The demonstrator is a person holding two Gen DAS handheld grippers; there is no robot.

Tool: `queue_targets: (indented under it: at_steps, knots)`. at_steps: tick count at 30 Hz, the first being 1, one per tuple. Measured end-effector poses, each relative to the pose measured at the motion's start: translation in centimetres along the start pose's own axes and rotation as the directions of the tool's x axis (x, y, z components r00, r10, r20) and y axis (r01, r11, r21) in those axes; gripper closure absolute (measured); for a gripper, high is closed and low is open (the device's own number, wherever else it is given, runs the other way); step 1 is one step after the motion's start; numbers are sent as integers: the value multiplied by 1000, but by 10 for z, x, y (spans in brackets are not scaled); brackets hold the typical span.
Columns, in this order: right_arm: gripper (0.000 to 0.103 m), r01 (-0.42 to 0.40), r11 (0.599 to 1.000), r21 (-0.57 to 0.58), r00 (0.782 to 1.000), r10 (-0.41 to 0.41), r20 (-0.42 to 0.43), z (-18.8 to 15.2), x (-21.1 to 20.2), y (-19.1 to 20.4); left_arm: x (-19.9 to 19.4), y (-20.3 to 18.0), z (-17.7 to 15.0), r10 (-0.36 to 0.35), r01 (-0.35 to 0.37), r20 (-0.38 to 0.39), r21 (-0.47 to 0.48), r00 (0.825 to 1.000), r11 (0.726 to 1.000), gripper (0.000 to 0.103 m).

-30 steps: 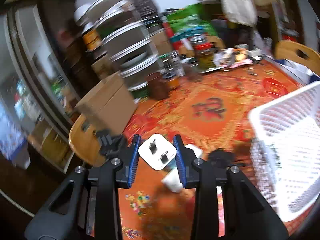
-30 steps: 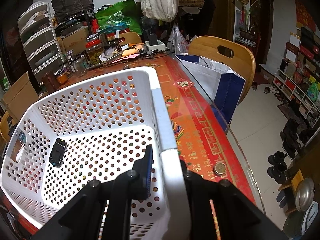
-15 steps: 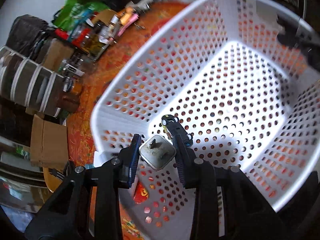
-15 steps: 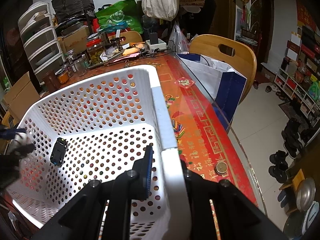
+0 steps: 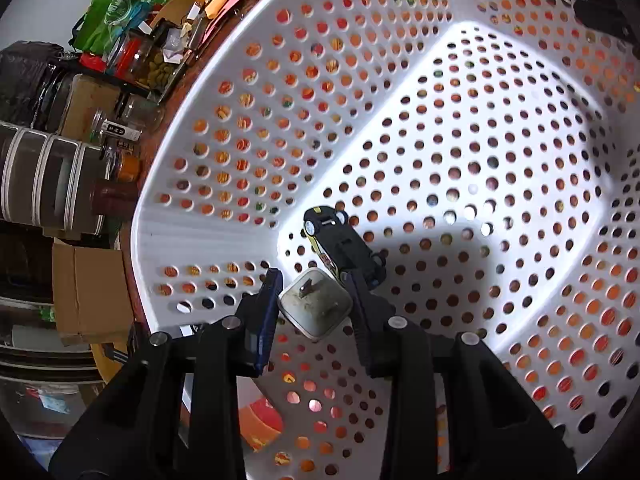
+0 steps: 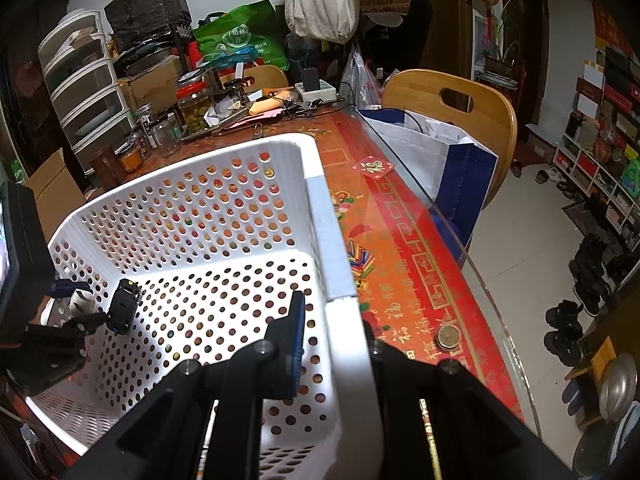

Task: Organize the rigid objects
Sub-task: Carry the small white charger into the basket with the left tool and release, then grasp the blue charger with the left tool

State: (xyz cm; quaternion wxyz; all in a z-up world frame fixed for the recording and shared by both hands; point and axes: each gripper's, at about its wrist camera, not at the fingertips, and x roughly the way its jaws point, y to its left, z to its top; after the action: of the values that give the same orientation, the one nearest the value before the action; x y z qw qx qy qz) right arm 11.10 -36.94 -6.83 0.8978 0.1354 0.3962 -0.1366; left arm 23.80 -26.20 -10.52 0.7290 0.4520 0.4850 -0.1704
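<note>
Plug adapter (image 5: 315, 306) clamped; toy car (image 5: 340, 246) half-hidden.

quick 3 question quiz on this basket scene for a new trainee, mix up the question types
1. True or false: the left gripper is shut on the white plug adapter above the inside of the white basket.
2. What already lies on the basket floor? A) a coin B) the toy car C) a glass jar
3. Fill in: the right gripper has its jaws on either side of the basket's ____.

Key:
1. True
2. B
3. Wall; one jaw is inside the basket, the other outside. The coin lies on the table, outside the basket.
</note>
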Motion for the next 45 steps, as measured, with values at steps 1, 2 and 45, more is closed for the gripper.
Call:
queue_targets:
  at_steps: [1,2,45]
  knots:
    - [91,1,1000,0,1000,-1,0,0,0,0,1,-2,0,4,-4,-3,6,1000,1000,72]
    - [91,1,1000,-1,1000,-1,-1,-1,0,0,2,-3,1,6,-6,-6,16,1000,1000,72]
    - [91,34,999,-3,999,-34,-13,1,0,-1,139,244,-197,-57,137,134,-722,989,678,21]
